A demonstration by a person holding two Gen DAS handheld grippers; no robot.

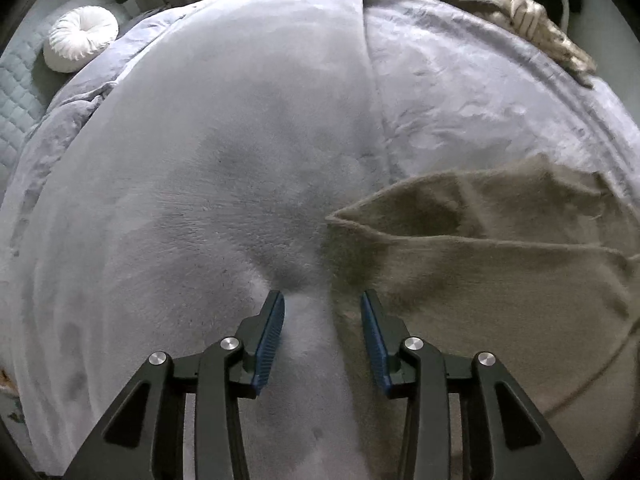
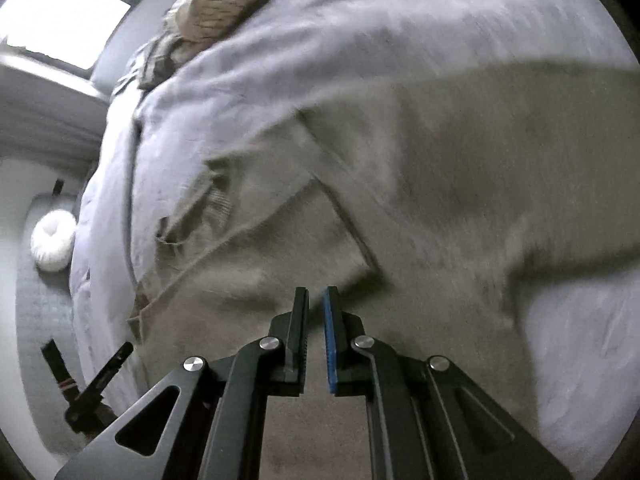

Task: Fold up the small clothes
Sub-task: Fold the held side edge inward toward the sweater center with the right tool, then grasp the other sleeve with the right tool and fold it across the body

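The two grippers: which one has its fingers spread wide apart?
The left gripper: a broad gap of grey blanket shows between its fingers. The right gripper, over the beige garment, leaves only a narrow slit.

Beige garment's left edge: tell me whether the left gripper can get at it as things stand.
Probably yes. The left gripper is open, its jaws straddling the beige garment's edge on the grey blanket, with nothing between them.

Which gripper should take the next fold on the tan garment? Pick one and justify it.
Left, probably. The left gripper is open right at the tan garment's near edge on the grey blanket, ready to pinch. The right gripper hovers mid-cloth, jaws nearly closed, its view blurred.
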